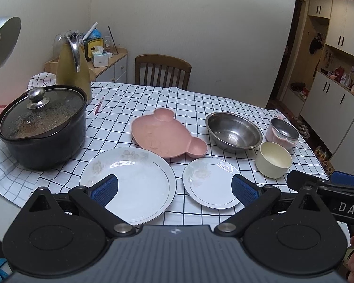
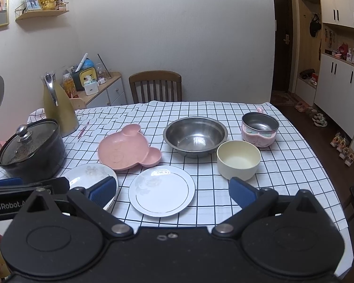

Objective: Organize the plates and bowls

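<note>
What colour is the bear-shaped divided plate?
Pink; the bear-shaped plate shows best in the right wrist view.

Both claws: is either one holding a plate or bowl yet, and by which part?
Nothing is held. The left claw and the right claw are both open, hovering above the near table edge, apart from the small white plate.

Both views look from the near edge of the tabletop, raised above it and tilted down, facing the far wall and the wooden chair. The left wrist view sits further left, close over the large white plate, with the black pot big at its left; the right claw juts in at its right edge. The right wrist view sits further right, nearest the small white plate, with the left claw at its left edge. Both share the pink bear plate, steel bowl and cream bowl
</note>
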`<state>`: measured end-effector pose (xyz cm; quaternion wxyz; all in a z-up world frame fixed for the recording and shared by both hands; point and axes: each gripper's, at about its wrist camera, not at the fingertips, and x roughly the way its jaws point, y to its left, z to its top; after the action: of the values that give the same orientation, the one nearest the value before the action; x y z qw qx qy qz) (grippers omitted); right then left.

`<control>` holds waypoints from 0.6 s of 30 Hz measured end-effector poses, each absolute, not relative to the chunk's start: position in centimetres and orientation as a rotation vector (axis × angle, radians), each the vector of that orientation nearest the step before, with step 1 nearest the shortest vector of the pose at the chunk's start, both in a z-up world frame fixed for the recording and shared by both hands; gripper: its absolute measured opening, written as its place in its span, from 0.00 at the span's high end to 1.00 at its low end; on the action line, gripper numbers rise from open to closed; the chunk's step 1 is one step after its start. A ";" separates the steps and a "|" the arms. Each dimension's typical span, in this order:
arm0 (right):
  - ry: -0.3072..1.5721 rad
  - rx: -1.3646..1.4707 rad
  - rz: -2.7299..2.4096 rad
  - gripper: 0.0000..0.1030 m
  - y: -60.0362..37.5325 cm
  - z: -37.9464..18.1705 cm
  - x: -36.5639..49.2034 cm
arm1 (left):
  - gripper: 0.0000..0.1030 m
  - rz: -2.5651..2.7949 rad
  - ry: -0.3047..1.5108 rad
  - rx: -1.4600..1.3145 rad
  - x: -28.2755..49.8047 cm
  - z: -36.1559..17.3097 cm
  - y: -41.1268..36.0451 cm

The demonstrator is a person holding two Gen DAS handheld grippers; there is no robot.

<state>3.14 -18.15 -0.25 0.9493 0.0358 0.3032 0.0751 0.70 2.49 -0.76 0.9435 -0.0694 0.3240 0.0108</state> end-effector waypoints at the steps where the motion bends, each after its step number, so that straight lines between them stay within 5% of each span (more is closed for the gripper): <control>1: 0.618 0.073 0.155 0.01 -18.0 -0.3 3.2 | 0.00 0.025 0.664 -0.146 0.8 -0.8 2.6; 18: 0.647 0.056 0.218 0.02 -15.3 -1.5 5.9 | 0.00 0.062 0.707 -0.186 3.4 -3.0 5.8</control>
<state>5.92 -15.31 -1.52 0.9420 0.0272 0.3171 0.1068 3.42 5.76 -2.98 0.9336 -0.0908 0.3454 0.0303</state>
